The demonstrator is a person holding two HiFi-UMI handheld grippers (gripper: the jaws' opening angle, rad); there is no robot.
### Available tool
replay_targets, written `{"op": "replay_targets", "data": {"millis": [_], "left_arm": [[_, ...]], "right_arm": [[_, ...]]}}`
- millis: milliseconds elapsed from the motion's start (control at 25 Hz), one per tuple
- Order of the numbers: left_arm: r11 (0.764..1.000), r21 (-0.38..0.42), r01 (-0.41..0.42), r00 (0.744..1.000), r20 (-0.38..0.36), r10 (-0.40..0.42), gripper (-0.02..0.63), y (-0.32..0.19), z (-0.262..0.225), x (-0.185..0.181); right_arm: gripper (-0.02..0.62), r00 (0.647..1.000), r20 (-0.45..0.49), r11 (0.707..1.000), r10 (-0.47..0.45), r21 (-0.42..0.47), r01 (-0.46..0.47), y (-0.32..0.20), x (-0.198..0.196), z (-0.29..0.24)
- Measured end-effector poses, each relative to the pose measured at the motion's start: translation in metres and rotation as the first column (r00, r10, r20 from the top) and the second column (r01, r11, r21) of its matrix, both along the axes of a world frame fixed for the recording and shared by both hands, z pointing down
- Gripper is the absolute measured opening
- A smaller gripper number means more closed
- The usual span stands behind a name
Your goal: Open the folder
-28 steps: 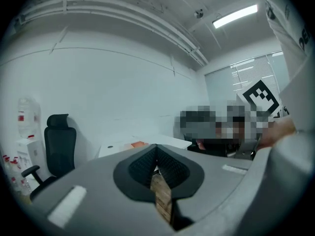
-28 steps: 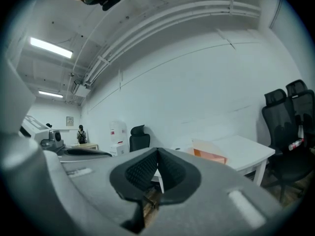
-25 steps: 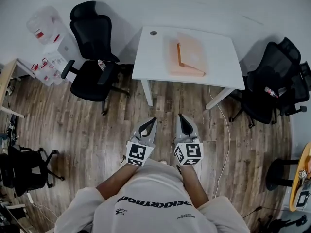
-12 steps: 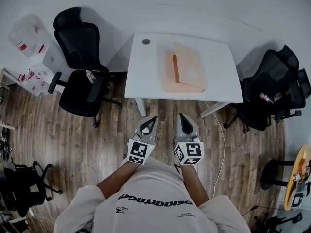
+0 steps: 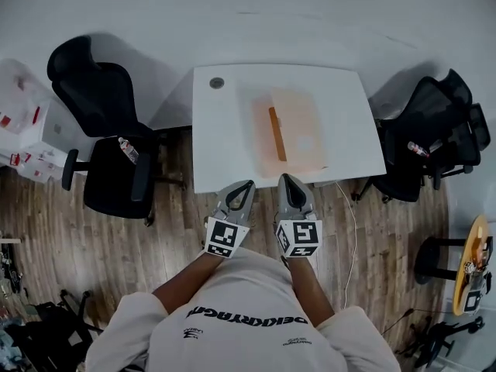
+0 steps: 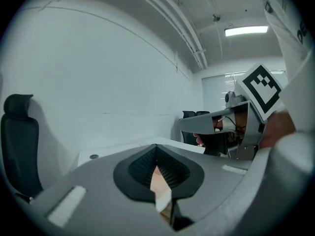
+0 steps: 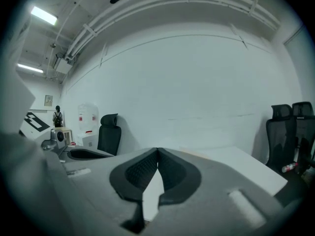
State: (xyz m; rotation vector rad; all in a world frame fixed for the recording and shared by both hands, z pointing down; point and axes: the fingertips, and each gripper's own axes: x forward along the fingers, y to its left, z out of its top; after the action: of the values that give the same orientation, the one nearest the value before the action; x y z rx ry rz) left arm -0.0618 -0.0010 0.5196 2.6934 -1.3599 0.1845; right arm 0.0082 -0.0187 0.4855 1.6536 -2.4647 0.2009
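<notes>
Presently, items as they stand, left to right:

1. Black office chair: on the wood floor, just beside the counter's left end, turned away from the work. Likely parked there to leave the approach free.

2. White counter: set against the wall, with a round cable hole at its far left corner. It carries only the folder.

3. Folder: pale peach, lying flat and closed at about the counter's middle, near the front edge. An orange strip runs front to back along it, left of its centre. Probably laid flat with a long edge exposed so that a cover can be lifted. Which edge opens I cannot tell.

4. Left tool: its jaws are pressed together and nothing is between them. Its tip is at the counter's front edge, short of the folder and apart from it. A sliver of peach shows through the gap below its tips in its own view.

5. Right tool: its jaws are likewise pressed together with nothing between them. It is level with its partner, just beside it.

6. Forearms: bent at the elbows and drawn in before the chest. They hold both tools parallel, pointing ahead and only slightly down. It reads as an approach pose, no contact made; the task is not yet begun.

7. Pair of black office chairs: off the counter's right end.
</notes>
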Motion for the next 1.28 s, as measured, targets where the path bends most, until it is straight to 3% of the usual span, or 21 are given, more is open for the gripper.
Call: {"op": "replay_targets", "data": {"millis": [440,800,1280], "left_arm": [[0.992,-0.055,-0.111,0.994,-0.006,0.111,-0.003,-0.052,0.019,0.01],[0.992,-0.087,-0.095,0.995,0.009,0.096,-0.003,-0.083,0.039,0.027],[0.989,-0.148,-0.008,0.999,0.047,0.015,-0.003,-0.117,0.067,0.041]], "right_arm": [[0.005,0.995,-0.062,0.99,0.083,-0.11,-0.09,-0.049,0.003,0.024],[0.018,0.986,-0.155,0.982,0.054,-0.173,-0.081,-0.086,0.018,0.053],[0.106,0.974,-0.218,0.958,-0.058,-0.287,-0.007,-0.124,0.024,0.094]]}}
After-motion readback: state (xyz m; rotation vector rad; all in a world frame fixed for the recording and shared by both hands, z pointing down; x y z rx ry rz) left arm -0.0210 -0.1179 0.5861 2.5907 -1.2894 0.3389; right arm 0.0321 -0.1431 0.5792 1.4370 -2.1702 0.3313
